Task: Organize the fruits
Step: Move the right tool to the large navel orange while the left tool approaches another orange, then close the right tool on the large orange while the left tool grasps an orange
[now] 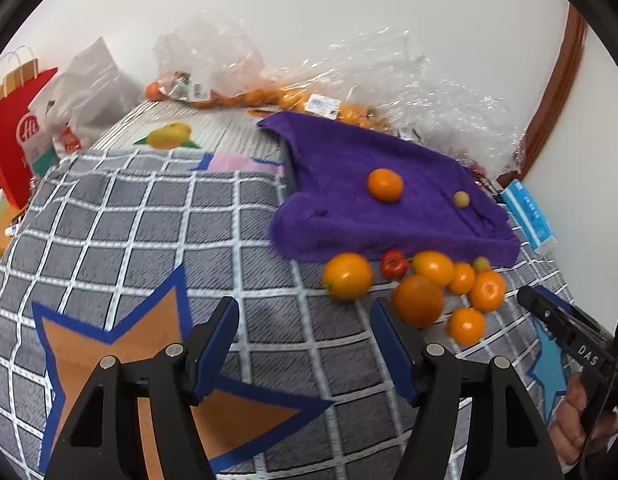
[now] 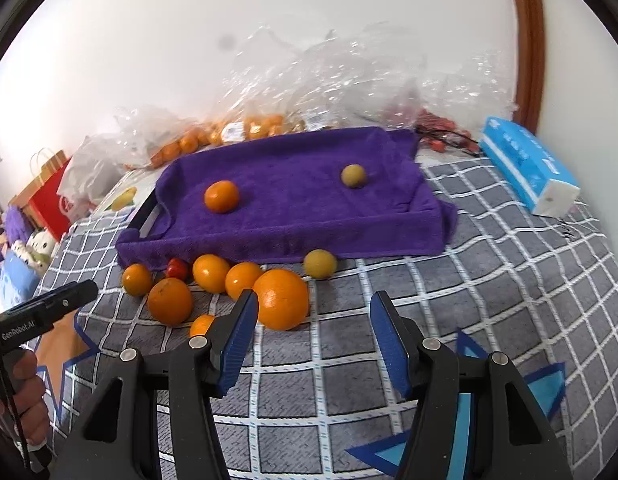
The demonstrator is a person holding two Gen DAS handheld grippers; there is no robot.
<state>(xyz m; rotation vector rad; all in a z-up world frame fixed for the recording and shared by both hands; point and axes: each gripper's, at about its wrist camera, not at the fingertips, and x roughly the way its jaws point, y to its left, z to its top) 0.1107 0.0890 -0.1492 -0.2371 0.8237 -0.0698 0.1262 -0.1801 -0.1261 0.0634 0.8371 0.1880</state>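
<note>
Fruit lies in 2 groups on a grey bedspread with a white grid pattern (image 2: 489, 300). Group 1 sits inside a shallow tray draped with a purple terry towel (image 2: 293, 200): 1 round orange mandarin (image 2: 221, 196) toward the tray's left side and 1 small yellow-green round fruit (image 2: 353, 175) toward its right, well apart from each other. Group 2 is a loose cluster on the bedspread, just in front of the tray's near edge. It contains 1 large orange (image 2: 281, 298), several smaller orange citrus fruits (image 2: 210, 273) touching or nearly touching one another, 1 small red fruit (image 2: 177, 268) against the towel's hem, and 1 yellow-green round fruit (image 2: 319, 263) set slightly apart on the right of the cluster.

Right gripper (image 2: 311, 334) hovers above the bedspread just in front of the cluster, jaws spread wide, nothing between them; its left finger overlaps the large orange in the right wrist view. Left gripper (image 1: 305, 340) hovers to the left of the cluster, jaws likewise spread wide and holding nothing.

Behind the tray, clear crumpled plastic bags (image 2: 329, 80) holding more orange fruit rest against a white wall. A blue tissue pack (image 2: 525, 164) lies right of the tray. A red paper shopping bag (image 1: 17, 136) stands at the far left.
</note>
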